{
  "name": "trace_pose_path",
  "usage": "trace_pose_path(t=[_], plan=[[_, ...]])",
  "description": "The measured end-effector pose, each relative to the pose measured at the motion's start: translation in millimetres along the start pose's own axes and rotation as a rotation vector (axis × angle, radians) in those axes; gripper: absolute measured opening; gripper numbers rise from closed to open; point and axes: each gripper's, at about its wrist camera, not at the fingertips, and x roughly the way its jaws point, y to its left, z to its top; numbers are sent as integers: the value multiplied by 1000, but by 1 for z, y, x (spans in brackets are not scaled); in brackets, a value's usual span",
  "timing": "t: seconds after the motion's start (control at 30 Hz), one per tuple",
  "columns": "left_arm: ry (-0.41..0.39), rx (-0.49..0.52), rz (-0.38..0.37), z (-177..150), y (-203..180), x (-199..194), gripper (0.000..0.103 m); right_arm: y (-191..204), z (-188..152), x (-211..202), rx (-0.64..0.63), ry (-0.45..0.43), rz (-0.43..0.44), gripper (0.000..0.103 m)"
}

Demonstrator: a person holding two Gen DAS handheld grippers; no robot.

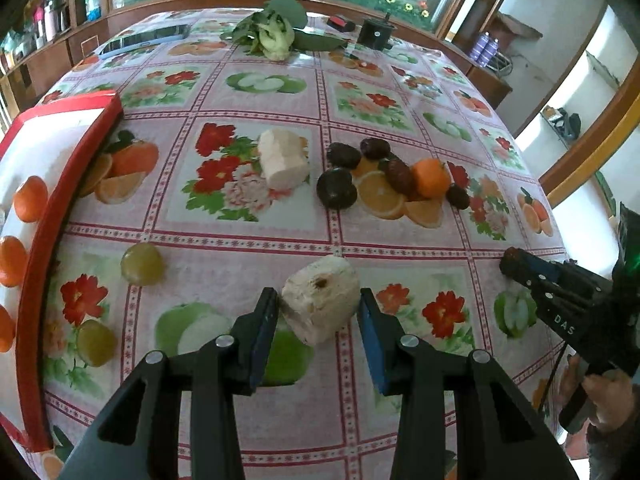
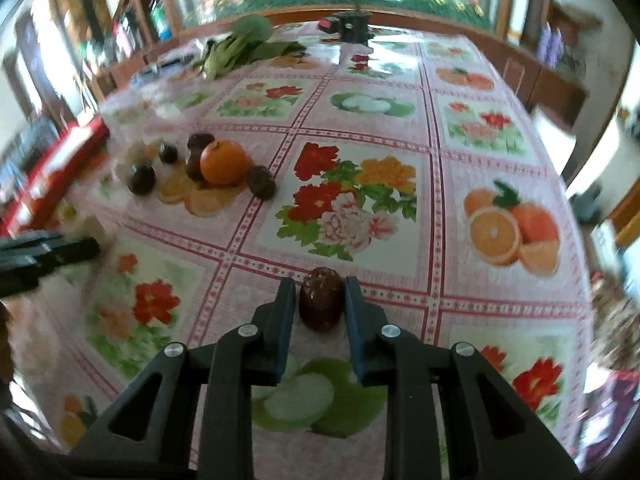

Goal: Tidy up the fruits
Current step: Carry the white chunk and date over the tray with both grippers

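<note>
My left gripper [image 1: 319, 304] holds a pale peeled fruit chunk [image 1: 320, 302] between its blue pads, just above the tablecloth. My right gripper [image 2: 321, 300] is shut on a dark red date [image 2: 322, 298]; it also shows in the left wrist view [image 1: 505, 266] at the right. A second pale chunk [image 1: 283, 158], several dark dates [image 1: 337, 187] and an orange [image 1: 430, 178] lie mid-table. Two green grapes [image 1: 142, 263] lie at the left. The pile also shows in the right wrist view, with the orange [image 2: 224, 162] in its middle.
A red-rimmed white tray [image 1: 36, 240] with oranges [image 1: 30, 198] stands at the left edge. Leafy greens [image 1: 276, 30], a phone [image 1: 144, 38] and a black device [image 1: 374, 32] lie at the far end. Cabinets ring the table.
</note>
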Motion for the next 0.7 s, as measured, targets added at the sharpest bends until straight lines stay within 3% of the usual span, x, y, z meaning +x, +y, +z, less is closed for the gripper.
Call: trace_pose_path(t=[0.33,0.7], plan=[[-6,-2,-22,-10,14,-15,40,16,-3,-25,35,-17,54,23],[-41,-21,-5,-17,43,-42,40,71,10,-23,-14,2,125,23]])
